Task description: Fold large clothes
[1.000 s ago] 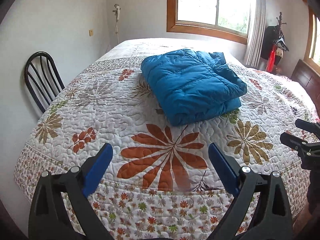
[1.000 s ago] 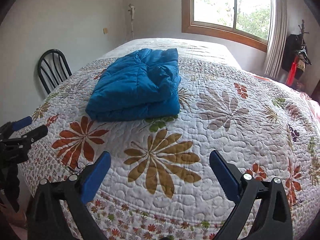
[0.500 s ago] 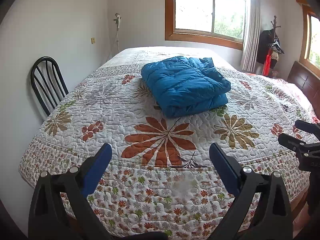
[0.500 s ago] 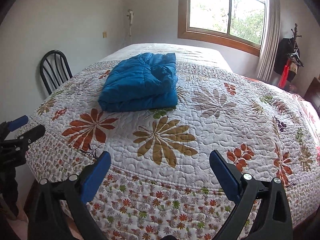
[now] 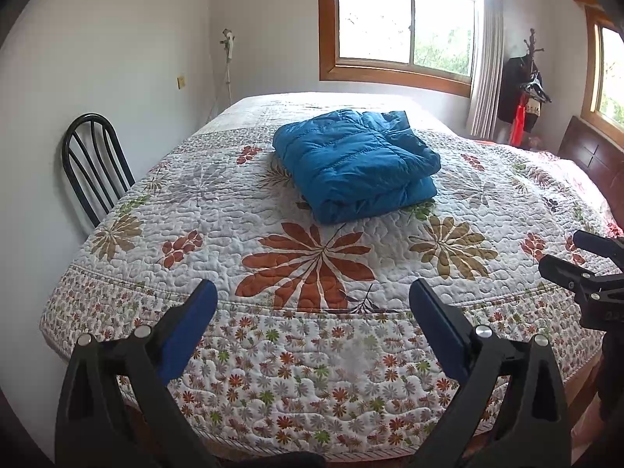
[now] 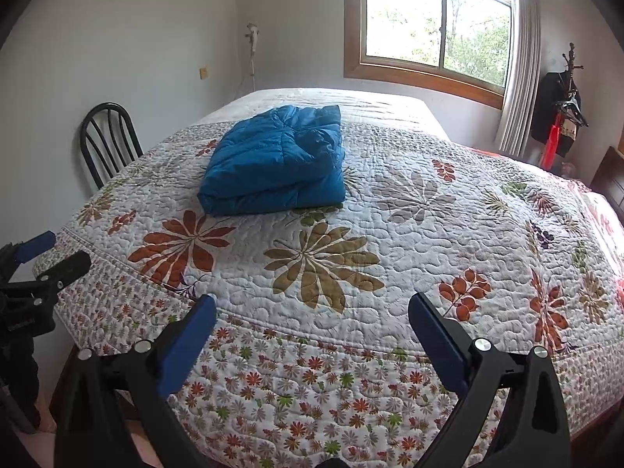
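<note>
Folded blue jacket lies on quilt; both grippers, left gripper and right gripper, hang wide apart.

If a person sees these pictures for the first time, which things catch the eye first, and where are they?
The folded blue puffer jacket catches the eye first; it lies alone on the floral quilt, toward the far left of the bed. Next come the bright window behind the bed and the black chair at its left side. Both hand-held grippers stand open and empty at the near edge.
</note>
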The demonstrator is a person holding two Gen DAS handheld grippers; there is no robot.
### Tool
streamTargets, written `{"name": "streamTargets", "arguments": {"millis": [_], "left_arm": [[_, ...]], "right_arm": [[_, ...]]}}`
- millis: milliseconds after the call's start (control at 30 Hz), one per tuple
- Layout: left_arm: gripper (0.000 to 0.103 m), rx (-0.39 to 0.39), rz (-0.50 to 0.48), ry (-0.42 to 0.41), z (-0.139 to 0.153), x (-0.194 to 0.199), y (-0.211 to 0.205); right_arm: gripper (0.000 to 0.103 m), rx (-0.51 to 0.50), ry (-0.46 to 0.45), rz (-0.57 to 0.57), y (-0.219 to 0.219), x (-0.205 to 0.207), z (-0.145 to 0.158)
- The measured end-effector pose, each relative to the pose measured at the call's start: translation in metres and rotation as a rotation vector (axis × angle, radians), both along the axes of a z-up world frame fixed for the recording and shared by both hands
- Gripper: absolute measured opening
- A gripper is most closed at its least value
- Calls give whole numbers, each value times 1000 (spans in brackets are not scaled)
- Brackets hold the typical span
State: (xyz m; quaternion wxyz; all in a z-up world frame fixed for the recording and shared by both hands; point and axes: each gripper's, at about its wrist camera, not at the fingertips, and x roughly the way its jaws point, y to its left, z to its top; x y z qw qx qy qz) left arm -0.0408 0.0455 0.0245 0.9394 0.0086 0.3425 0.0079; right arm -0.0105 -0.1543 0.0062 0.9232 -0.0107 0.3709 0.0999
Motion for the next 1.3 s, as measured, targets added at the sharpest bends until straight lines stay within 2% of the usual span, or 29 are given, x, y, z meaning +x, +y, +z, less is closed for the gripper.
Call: {"name": "streamTargets", "arguments": {"millis": [1300], "left_arm": [[98,13,-11,11,-4,1,-4]], "right_arm": [[99,7,9,2,2,4,-4]]}}
